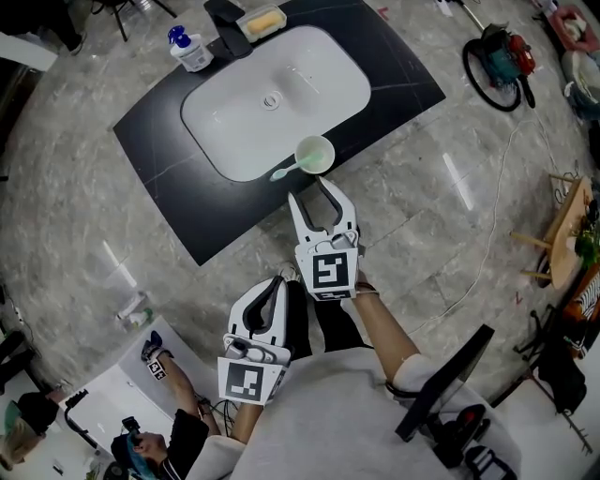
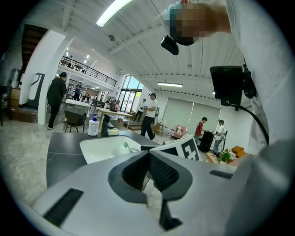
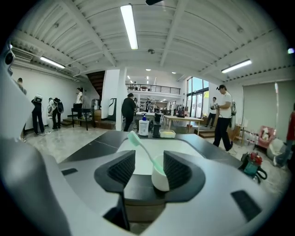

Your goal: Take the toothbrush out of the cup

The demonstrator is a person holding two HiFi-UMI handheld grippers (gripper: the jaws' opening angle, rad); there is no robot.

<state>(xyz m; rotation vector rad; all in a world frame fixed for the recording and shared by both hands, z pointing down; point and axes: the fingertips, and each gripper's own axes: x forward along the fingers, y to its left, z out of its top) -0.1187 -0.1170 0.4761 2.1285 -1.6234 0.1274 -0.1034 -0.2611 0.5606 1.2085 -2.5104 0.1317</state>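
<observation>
the toothbrush (image 3: pixel 142 146) leans left out of the cup (image 3: pixel 160 177) at the counter's (image 1: pixel 159 141) near edge, mid-frame. it looks light, stiff and slick, so grip mid-handle. right gripper (image 1: pixel 317 206) fingers are open before it; left gripper (image 2: pixel 148 168) fingers are closed, empty.

A black desk (image 1: pixel 159 159) sits slantwise over a grey stone floor (image 1: pixel 75 206). A white oval basin (image 1: pixel 309 80) is sunk into its middle, with the drain (image 1: pixel 271 100) near the basin's centre. At about 5 o'clock from the drain, a pale green cup (image 1: pixel 315 154) stands upright on the black strip by the desk's near edge. A toothbrush (image 1: pixel 284 172) leans out of it toward 8 o'clock. At 10 o'clock stands a white pump bottle (image 1: pixel 192 52) with a blue top. At 12 o'clock lies a tray (image 1: pixel 261 20) holding something yellow, with a black tap (image 1: pixel 228 23) just beside it.
</observation>
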